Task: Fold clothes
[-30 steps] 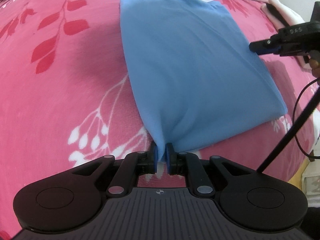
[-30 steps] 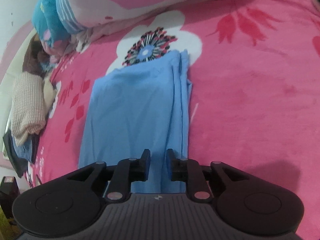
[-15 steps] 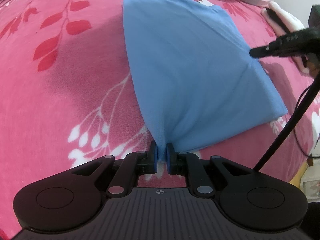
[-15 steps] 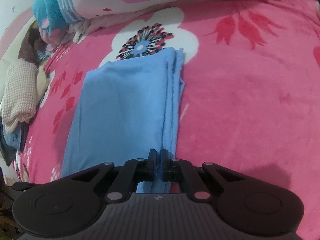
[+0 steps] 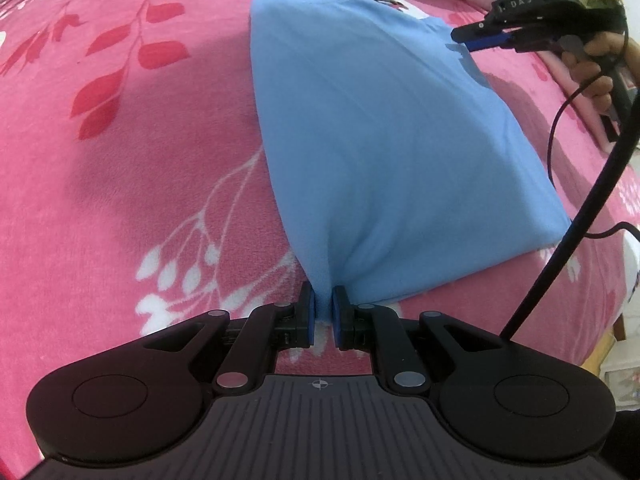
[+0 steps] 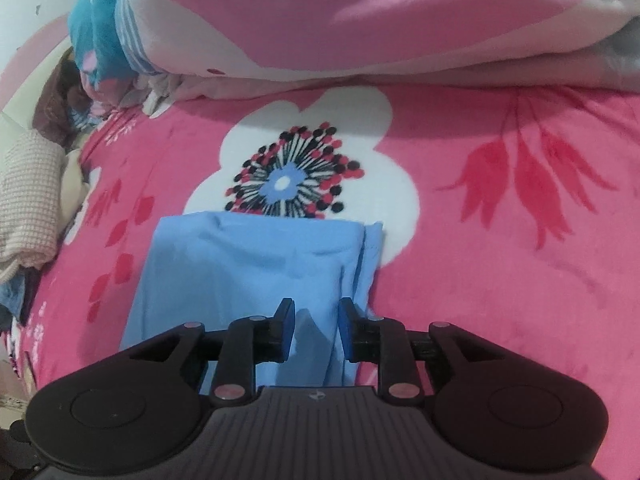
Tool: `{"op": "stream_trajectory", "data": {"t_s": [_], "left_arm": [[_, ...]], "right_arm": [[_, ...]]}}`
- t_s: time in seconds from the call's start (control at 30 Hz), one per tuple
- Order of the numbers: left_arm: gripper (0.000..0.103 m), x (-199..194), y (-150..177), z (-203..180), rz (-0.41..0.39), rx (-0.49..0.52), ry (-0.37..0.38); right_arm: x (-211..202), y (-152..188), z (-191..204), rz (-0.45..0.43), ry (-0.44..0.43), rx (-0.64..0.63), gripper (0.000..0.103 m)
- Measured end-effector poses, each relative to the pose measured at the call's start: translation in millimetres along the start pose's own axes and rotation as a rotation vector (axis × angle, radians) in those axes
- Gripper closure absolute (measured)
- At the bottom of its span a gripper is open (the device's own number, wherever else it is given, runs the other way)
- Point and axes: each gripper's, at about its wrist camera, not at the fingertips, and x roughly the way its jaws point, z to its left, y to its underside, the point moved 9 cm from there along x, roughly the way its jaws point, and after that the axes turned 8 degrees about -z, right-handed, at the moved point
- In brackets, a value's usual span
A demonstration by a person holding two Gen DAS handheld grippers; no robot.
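One folded blue garment [image 5: 384, 148] on pink floral bed [image 5: 120, 184]: near corner pinched in left tongs [image 5: 321, 312]; right tongs [image 6: 316, 330] gape wide over its edge.

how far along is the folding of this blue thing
Mostly done: the light blue cloth garment lies as a compact folded rectangle on the pink floral blanket. In hand: the left gripper pinches its near corner; the right gripper is open. Left: release and tidy, possibly.
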Motion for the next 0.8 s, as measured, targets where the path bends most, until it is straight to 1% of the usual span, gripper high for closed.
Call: {"op": "stream_trajectory", "data": {"t_s": [0.13, 0.2, 0.23, 0.27, 0.3, 0.33, 0.53, 0.67, 0.7, 0.73, 0.77, 0.8], "left_arm": [[0.093, -0.6, 1.9, -0.3, -0.005, -0.005, -0.001], [0.093, -1.3, 3.3, -0.8, -0.006, -0.006, -0.001], [0.093, -1.6, 3.5, -0.9, -0.006, -0.006, -0.001], [0.093, -1.7, 3.7, -0.9, -0.006, -0.007, -0.001], [0.093, -1.9, 3.9, -1.0, -0.007, -0.008, 0.000], [0.093, -2.2, 4.1, -1.1, -0.007, -0.009, 0.001], [0.093, -3.4, 5.0, -1.1, -0.005, -0.020, 0.005], [0.093, -3.2, 4.2, -1.4, -0.007, -0.031, 0.006], [0.093, -4.3, 4.1, 1.5, -0.009, -0.038, 0.008], [0.093, -4.2, 3.9, 2.8, -0.011, -0.044, 0.010], [0.093, -4.6, 4.2, 3.1, -0.013, -0.049, 0.012], [0.093, -4.7, 5.2, 2.1, -0.015, -0.054, 0.014]], "right_arm": [[2.8, -10.8, 5.6, -0.031, 0.009, -0.091, 0.078], [9.8, -13.0, 9.1, -0.023, 0.001, -0.143, 0.079], [13.8, -12.7, 10.3, -0.015, 0.002, -0.176, 0.086], [15.8, -12.7, 10.6, -0.013, 0.002, -0.198, 0.101], [17.4, -12.9, 10.7, -0.011, 0.002, -0.217, 0.101], [17.9, -13.4, 7.6, -0.015, 0.005, -0.206, 0.102], [19.6, -16.0, -14.9, -0.047, 0.027, -0.107, 0.102], [22.3, -14.5, -26.4, -0.034, 0.015, -0.020, 0.100], [19.7, -15.2, -28.4, -0.033, 0.028, -0.013, 0.099], [15.5, -16.4, -30.6, -0.035, 0.046, -0.011, 0.094], [10.4, -18.5, -32.7, -0.041, 0.072, -0.014, 0.094], [5.3, -20.4, -28.3, -0.041, 0.074, -0.053, 0.094]]}}
